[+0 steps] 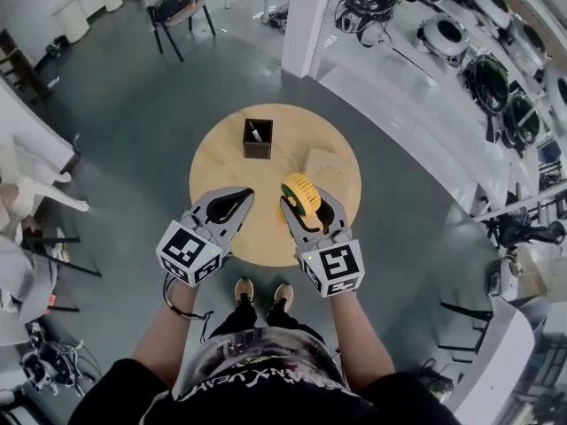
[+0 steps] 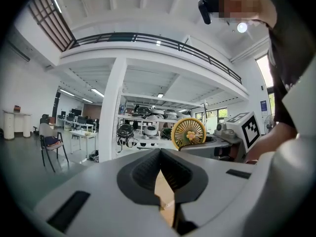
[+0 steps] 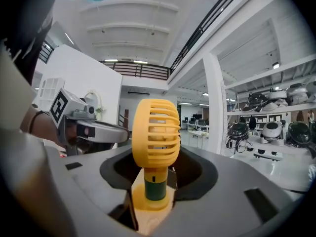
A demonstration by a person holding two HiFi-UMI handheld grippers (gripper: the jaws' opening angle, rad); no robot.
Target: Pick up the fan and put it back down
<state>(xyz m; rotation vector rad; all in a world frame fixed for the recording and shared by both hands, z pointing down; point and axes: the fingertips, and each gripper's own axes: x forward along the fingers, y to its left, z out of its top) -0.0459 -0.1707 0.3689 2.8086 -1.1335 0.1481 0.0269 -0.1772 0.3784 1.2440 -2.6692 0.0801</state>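
A small yellow fan (image 1: 301, 193) with a caged head, green neck and round yellow base stands upright between the jaws of my right gripper (image 1: 306, 205), held above the round wooden table (image 1: 218, 168). In the right gripper view the fan (image 3: 154, 132) fills the middle, and the right gripper (image 3: 153, 184) is shut on its lower part. My left gripper (image 1: 236, 202) hovers beside it to the left, jaws together with nothing in them. From the left gripper (image 2: 160, 154), the fan (image 2: 188, 132) shows face-on to the right.
A black open box (image 1: 258, 138) and a flat wooden block (image 1: 326, 165) sit on the table. A chair (image 1: 177, 7) stands far behind it. White shelves (image 1: 461, 69) with several round devices run along the right. The person's shoes (image 1: 262, 292) are at the table's near edge.
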